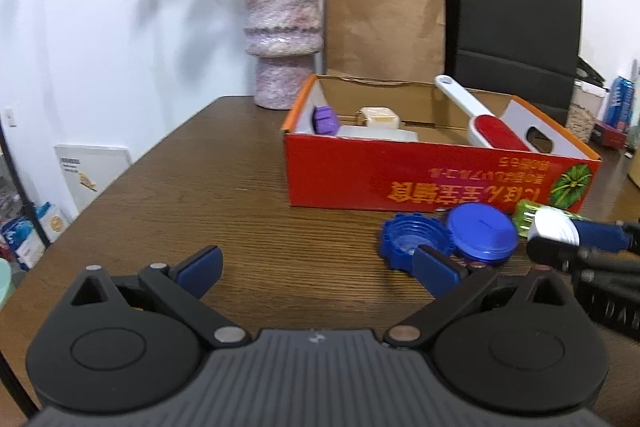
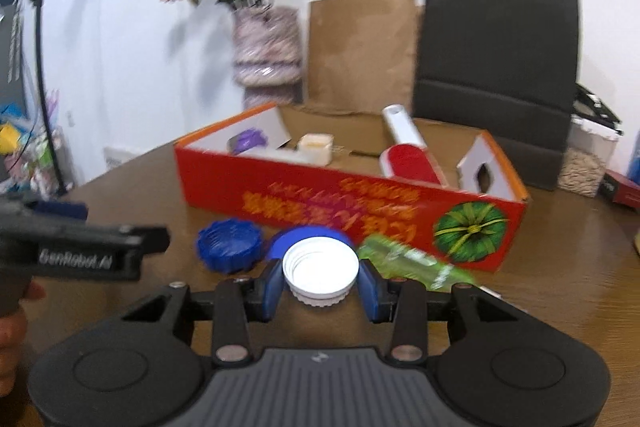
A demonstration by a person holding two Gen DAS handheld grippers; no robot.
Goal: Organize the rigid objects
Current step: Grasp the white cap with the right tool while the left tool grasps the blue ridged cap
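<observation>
Left wrist view, left gripper (image 1: 318,269): we see its jaws spread wide over the bare wooden table (image 1: 200,187), with nothing between them.
Left wrist view, box: the red cardboard box (image 1: 420,175) stands open on the table; inside we make out a purple block (image 1: 326,119), a cream cube (image 1: 380,117) and a red-and-white lint brush (image 1: 480,117) leaning on the far wall.
Left wrist view, lids: a ridged blue lid (image 1: 408,239) and a smooth blue lid (image 1: 482,233) lie just in front of the box; the gripper's right finger covers part of the ridged one.
Left wrist view, right edge: the right gripper (image 1: 556,239) comes in cut off by the frame, a white cap (image 1: 554,227) between its fingers; a green packet (image 1: 528,217) shows only partly behind it.
Right wrist view, right gripper (image 2: 321,281): narrowed, both blue pads pressing the sides of the white cap (image 2: 321,269), its hollow side facing up.
Right wrist view, table: the picture is blurred; the ridged blue lid (image 2: 230,245) lies left of the cap, the smooth blue lid (image 2: 308,237) is mostly hidden behind it, the green packet (image 2: 412,263) to the right.
Right wrist view, box: the red box (image 2: 360,203) sits beyond; its printed lettering is unreadable to us.
Right wrist view, left edge: the left gripper (image 2: 80,247) and part of a hand (image 2: 16,315) are cut off.
</observation>
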